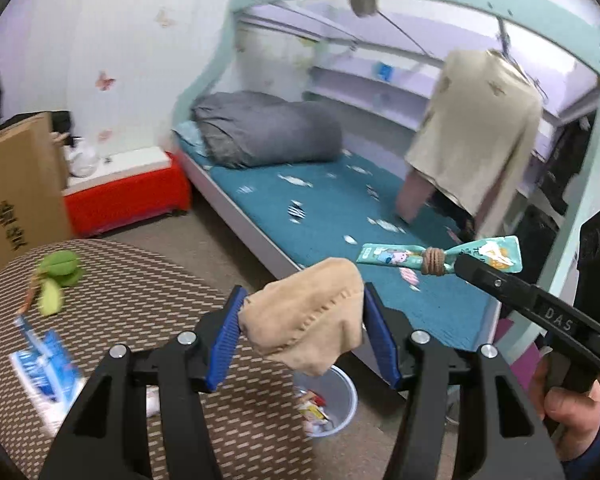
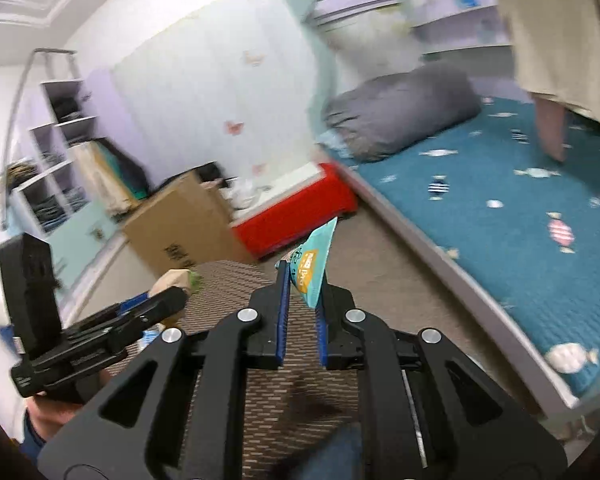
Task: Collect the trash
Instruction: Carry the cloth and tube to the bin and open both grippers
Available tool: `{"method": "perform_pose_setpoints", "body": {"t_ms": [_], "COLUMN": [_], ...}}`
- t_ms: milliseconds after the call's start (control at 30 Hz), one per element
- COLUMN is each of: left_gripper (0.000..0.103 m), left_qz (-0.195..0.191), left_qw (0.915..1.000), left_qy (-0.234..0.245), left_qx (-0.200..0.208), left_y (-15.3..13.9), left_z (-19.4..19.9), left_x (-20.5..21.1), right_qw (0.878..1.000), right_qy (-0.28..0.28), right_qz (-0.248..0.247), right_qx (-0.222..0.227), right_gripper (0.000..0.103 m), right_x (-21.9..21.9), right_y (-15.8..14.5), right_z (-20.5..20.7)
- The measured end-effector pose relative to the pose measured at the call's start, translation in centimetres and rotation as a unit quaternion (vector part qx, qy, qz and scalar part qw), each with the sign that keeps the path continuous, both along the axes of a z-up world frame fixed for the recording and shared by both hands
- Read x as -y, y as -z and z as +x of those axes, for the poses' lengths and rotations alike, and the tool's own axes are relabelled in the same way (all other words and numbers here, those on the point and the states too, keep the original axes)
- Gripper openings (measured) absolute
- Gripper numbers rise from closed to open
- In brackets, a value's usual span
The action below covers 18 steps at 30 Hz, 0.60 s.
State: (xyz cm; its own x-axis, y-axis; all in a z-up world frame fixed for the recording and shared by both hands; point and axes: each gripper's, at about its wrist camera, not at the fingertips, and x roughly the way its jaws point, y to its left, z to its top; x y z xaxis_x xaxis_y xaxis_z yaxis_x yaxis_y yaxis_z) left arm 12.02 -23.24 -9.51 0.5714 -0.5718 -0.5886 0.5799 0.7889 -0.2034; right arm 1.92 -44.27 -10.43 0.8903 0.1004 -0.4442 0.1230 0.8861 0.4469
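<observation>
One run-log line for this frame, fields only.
left gripper: shut on beige cloth | right gripper: shut on teal wrapper | trash bin: below the cloth, holds litter

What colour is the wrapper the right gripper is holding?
Light teal with cartoon print and an orange patch; the wrapper shows best in the left wrist view.

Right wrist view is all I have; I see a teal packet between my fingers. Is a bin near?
Observer: Yes, a pale bin stands on the floor beside the table, with wrappers in it.
Operator: What does the left gripper hold?
Observer: The left gripper holds a beige cloth, pinched between its pads.
Operator: Is my packet plain?
Observer: No, a brown band is tied around the middle of the teal packet that the right gripper holds.
</observation>
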Motion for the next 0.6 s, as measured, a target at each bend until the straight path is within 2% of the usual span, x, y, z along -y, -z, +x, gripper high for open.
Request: {"method": "perform_pose_setpoints", "body": {"t_ms": [200,433,600], "left_gripper": [0.057,0.057,0.057], "left_qz": [0.021,0.063,0.1], "left_qw": [0.9979,0.991,0.9843], "left_qy": [0.043,0.076,0.08], "left_qx": [-0.042,-0.09,-0.121], "left_y": [3.7,8.5,12.9], "left_z": [0.9,2.4,3.6], "left_x": [6.8,13.3,16.4], "right_qw": [0.996,0.987,0.98], "right_qy": [0.066,0.091,0.096], "right_qz": [0.008,0.037,0.065], "right_qx": [-0.056,-0.123,-0.163], "right_gripper": [0.012,0.012,0.012], "right_x": [5.1,9.0,10.5], "right_y": [4.5,11.1,15.3], "right_z": [-0.2,0.9,2.2]}}
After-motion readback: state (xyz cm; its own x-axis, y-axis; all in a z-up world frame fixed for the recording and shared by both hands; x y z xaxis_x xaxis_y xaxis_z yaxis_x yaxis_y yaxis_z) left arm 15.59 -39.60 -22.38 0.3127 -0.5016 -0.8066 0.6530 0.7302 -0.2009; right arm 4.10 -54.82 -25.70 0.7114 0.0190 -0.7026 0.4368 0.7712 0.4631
